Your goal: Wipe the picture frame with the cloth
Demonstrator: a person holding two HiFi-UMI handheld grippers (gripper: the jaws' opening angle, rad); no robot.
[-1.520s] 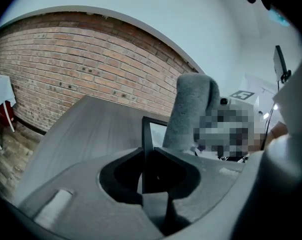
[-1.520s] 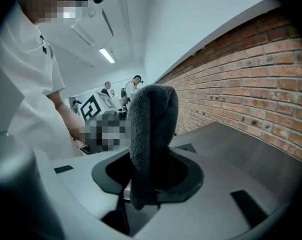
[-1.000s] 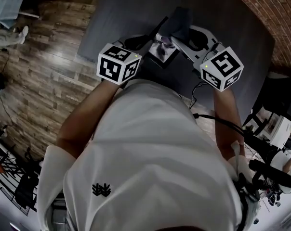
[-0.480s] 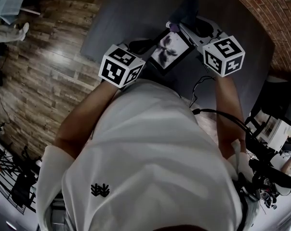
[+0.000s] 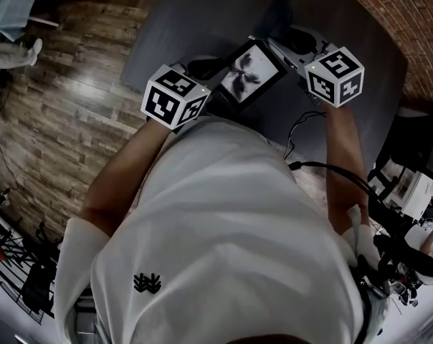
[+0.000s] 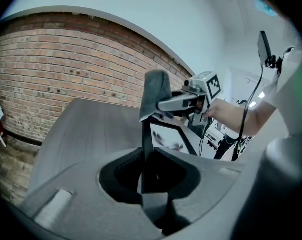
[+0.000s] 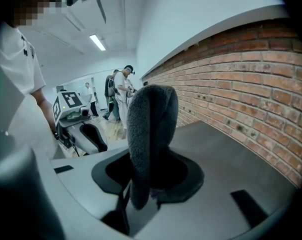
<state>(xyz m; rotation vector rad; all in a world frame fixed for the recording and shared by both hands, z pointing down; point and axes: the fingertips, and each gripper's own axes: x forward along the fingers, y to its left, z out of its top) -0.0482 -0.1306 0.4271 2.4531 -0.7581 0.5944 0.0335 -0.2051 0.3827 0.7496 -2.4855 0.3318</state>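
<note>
Pinching black-rimmed picture frame (image 5: 246,74) edgewise in left gripper (image 6: 147,171), tilted up over grey desk (image 5: 202,13), presumably to meet fluffy grey cloth (image 7: 151,129) clamped in right gripper (image 7: 146,181).

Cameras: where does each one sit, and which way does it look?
Head view: on the person's head, looking steeply down at the picture frame over the grey table; shirt and both arms show.
Left gripper view: on the left tool, facing the brick wall; its jaws clamp the frame's edge; right forearm shows.
Right gripper view: on the right tool, looking along the wall; its jaws clamp the grey cloth; shirt shows.
Shared: each tool view sees the other tool.
</note>
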